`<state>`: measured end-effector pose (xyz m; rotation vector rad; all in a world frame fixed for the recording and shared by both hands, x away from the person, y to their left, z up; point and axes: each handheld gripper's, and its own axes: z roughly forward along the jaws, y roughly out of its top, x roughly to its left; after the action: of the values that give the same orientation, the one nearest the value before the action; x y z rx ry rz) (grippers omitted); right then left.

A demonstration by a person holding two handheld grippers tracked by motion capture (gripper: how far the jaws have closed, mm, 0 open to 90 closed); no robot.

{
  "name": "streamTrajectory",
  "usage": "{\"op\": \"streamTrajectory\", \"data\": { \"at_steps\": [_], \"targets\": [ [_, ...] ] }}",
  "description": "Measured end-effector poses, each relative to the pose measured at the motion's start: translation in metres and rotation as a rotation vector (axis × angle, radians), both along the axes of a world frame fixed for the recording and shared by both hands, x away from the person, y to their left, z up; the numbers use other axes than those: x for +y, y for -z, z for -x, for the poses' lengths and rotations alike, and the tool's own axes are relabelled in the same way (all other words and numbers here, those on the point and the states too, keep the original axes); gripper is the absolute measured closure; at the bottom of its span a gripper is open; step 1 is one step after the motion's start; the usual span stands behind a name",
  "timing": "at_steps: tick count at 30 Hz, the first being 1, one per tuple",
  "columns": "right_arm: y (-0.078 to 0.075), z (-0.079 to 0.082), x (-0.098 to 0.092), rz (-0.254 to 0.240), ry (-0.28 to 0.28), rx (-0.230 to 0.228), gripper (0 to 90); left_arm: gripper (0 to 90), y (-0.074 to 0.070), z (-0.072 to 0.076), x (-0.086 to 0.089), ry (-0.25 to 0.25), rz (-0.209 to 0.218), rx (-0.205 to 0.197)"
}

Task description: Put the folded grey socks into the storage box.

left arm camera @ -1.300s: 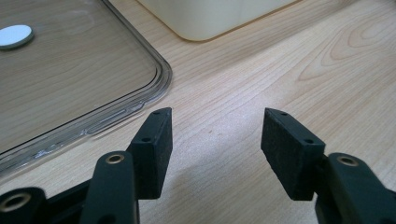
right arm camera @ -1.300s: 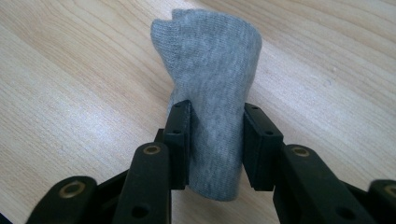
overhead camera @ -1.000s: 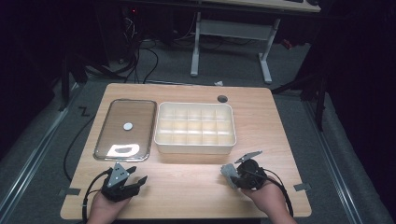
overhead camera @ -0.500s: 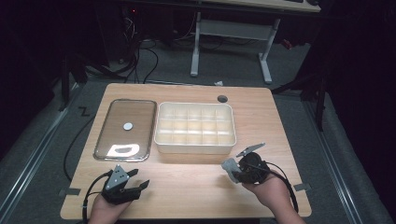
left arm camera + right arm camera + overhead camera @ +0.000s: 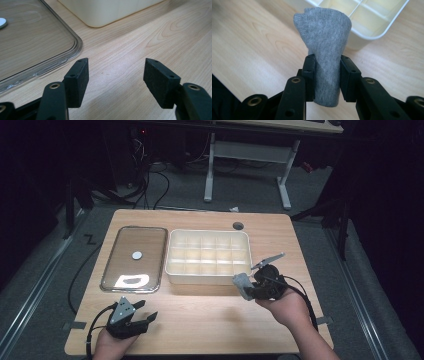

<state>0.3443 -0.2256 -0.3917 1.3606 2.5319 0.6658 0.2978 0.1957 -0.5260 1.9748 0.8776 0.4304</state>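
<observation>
A rolled grey sock [image 5: 325, 52] stands clamped between the black jaws of my right gripper [image 5: 326, 65], which is shut on it. In the high view that gripper [image 5: 246, 287] hovers just in front of the cream compartment box [image 5: 209, 255], with the grey sock [image 5: 242, 283] at its tip. My left gripper [image 5: 116, 80] rests low over bare wood near the table's front left, jaws wide open after just opening further, with nothing between them; in the high view the left gripper [image 5: 144, 312] points right.
A clear plastic lid [image 5: 134, 258] with a white round spot lies flat left of the box; its rounded corner [image 5: 75, 47] is just ahead of my left jaws. The box corner [image 5: 100, 15] lies beyond. A round grommet hole [image 5: 238, 225] sits at the table's back.
My right gripper has risen and moved toward the box's front edge with the sock in it. The left hand has stayed in place, its jaws a little wider.
</observation>
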Motion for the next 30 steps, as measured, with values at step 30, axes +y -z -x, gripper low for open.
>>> {"op": "streamTrajectory", "data": {
  "at_steps": [30],
  "targets": [
    [0.01,-0.105,0.01,0.092,0.105,0.117,70.8,38.0,0.0,0.001,0.005,-0.007,0.005,0.001]
  ]
}}
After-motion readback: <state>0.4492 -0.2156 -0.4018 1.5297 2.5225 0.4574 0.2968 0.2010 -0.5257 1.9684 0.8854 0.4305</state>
